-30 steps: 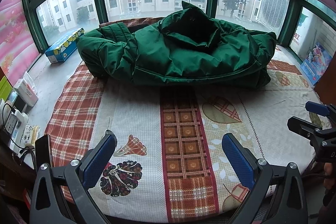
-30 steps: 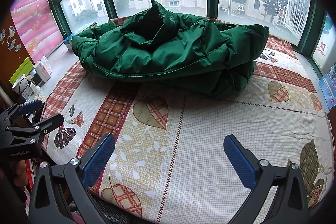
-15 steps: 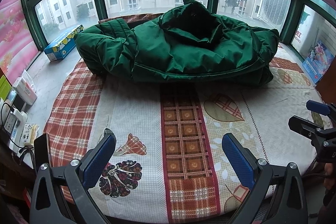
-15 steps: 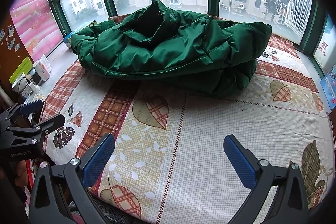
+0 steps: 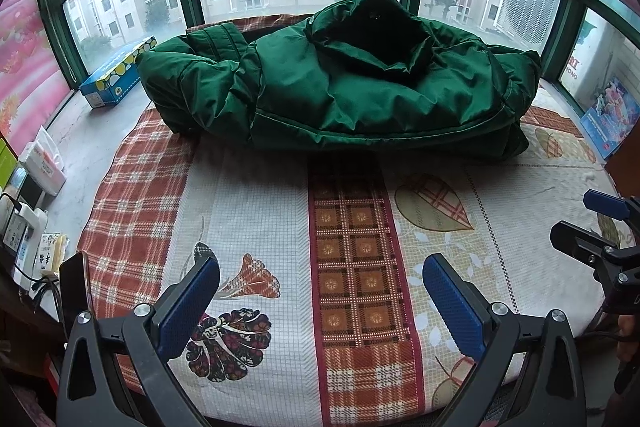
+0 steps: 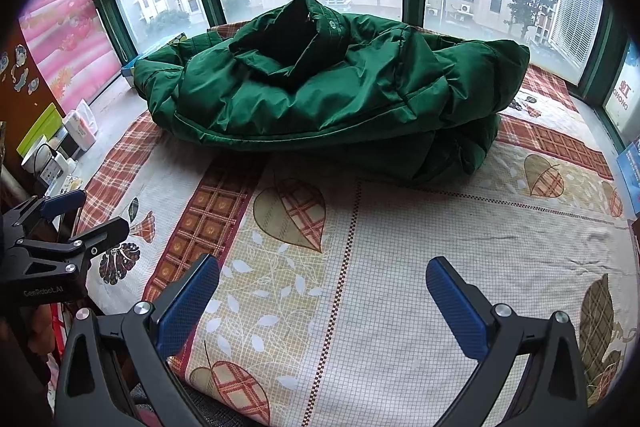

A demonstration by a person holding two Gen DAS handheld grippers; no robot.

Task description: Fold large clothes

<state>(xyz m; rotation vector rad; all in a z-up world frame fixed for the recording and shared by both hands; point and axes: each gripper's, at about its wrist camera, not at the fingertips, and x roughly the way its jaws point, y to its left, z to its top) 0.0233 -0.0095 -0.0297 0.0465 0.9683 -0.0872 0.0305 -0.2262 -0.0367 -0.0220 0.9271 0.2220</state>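
Your green padded coat (image 5: 352,87) lies in a puffy heap at the far side of the bed, close under the windows, with its collar (image 6: 296,35) standing up on top and a long piped hem edge (image 5: 360,141) running along the side nearest you. A bulky sleeve or end (image 5: 188,83) rolls off to the left. Expect it to be soft and springy, not stiff: the filling will likely push back and reopen any fold you make, and the shiny shell looks slick, so a shallow pinch may slide off. It is probably light for its bulk, but awkward to shift with one grip. Take a deep bite on a seamed part, the piped hem or the collar, where the cloth is doubled, and use both sides together to lift and lay it.

Under it is the patterned bedspread (image 5: 260,211), checked and leaf-printed, which gives you plenty of flat room in front of the coat to spread it.

Your left gripper (image 5: 320,301) hovers over the near edge of the bed, fingers spread wide with nothing between them. Your right gripper (image 6: 322,301) is the same, parted and empty, well apart from the coat. A blue box (image 5: 116,77) sits on the sill to the left of the coat, clear of your work
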